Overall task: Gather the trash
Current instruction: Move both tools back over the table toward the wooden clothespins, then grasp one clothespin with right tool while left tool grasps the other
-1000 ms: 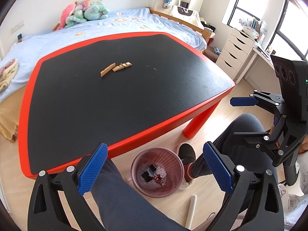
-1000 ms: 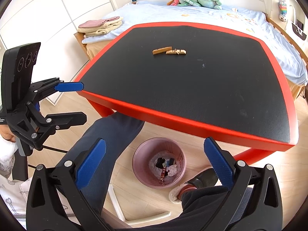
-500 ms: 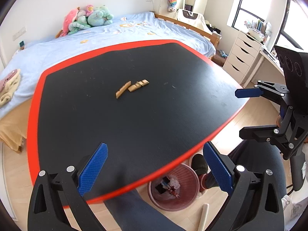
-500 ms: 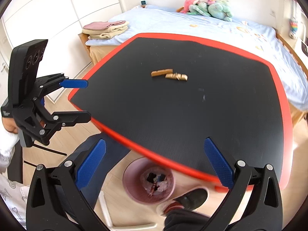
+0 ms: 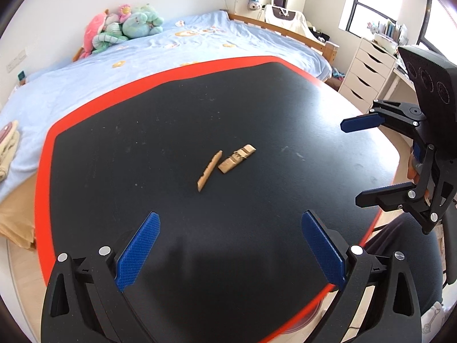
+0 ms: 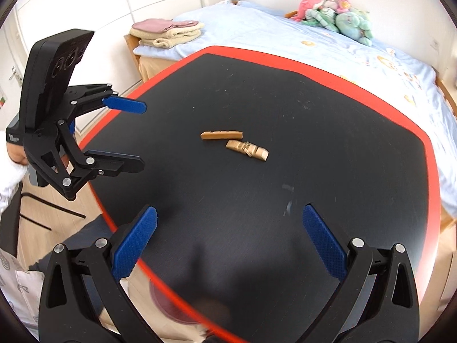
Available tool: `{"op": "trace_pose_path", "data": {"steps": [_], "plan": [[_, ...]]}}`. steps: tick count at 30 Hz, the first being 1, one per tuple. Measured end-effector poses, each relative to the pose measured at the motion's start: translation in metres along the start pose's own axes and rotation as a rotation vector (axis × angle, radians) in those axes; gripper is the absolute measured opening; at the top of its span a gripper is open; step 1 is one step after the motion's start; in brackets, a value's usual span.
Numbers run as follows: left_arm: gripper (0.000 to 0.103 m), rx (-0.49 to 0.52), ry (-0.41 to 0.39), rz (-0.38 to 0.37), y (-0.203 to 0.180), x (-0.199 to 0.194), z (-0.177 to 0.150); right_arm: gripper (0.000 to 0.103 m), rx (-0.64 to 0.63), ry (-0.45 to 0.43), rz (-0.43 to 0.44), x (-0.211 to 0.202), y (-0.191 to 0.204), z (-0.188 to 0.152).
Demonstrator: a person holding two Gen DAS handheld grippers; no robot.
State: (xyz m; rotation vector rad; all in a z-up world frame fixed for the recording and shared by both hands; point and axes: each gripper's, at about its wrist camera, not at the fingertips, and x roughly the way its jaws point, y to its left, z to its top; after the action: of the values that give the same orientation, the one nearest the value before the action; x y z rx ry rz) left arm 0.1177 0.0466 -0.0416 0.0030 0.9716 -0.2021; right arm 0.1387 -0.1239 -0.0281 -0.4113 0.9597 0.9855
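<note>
1. Black table (image 5: 120, 154) with red rim: two tan scraps near its middle, well ahead of both tongs.
2. Left gripper (image 5: 228, 245) and right gripper (image 6: 228, 240): gaping wide, holding nothing.
3. Thin strip (image 5: 209, 170), just beside crumpled wrapper (image 5: 237, 158): probably best straddled across its width, then pinched.

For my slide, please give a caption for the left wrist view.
Open left gripper above a black table bearing two tan trash pieces; open right gripper alongside.
</note>
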Motion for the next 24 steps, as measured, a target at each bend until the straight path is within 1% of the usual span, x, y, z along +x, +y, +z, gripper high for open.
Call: {"op": "trace_pose_path", "data": {"steps": [6, 11, 12, 16, 17, 18, 20, 22, 23, 24], "plan": [[0.095, 0.014, 0.022, -0.014, 0.017, 0.03, 0.015, 0.1, -0.068, 0.012, 0.031, 0.032, -0.016, 0.02], [0.095, 0.031, 0.035, -0.009, 0.026, 0.049, 0.021, 0.098, -0.133, 0.018, 0.052, 0.058, -0.026, 0.032], [0.095, 0.037, 0.036, -0.008, 0.027, 0.053, 0.022, 0.097, -0.144, 0.019, 0.057, 0.063, -0.027, 0.033], [0.095, 0.063, 0.042, -0.005, 0.03, 0.064, 0.023, 0.079, -0.203, 0.036, 0.063, 0.083, -0.03, 0.039], [0.093, 0.066, 0.04, -0.006, 0.031, 0.066, 0.023, 0.075, -0.213, 0.038, 0.061, 0.087, -0.03, 0.04], [0.088, 0.07, 0.036, -0.006, 0.032, 0.067, 0.023, 0.073, -0.223, 0.037, 0.063, 0.089, -0.031, 0.041], [0.081, 0.072, 0.041, -0.01, 0.033, 0.071, 0.023, 0.071, -0.242, 0.026, 0.07, 0.094, -0.032, 0.043], [0.077, 0.07, 0.043, -0.017, 0.033, 0.074, 0.022, 0.066, -0.25, 0.016, 0.086, 0.099, -0.033, 0.045], [0.07, 0.075, 0.046, -0.015, 0.033, 0.076, 0.021, 0.063, -0.249, 0.017, 0.089, 0.101, -0.033, 0.045], [0.067, 0.081, 0.041, -0.008, 0.033, 0.075, 0.02, 0.062, -0.25, 0.016, 0.094, 0.103, -0.033, 0.047]]}}
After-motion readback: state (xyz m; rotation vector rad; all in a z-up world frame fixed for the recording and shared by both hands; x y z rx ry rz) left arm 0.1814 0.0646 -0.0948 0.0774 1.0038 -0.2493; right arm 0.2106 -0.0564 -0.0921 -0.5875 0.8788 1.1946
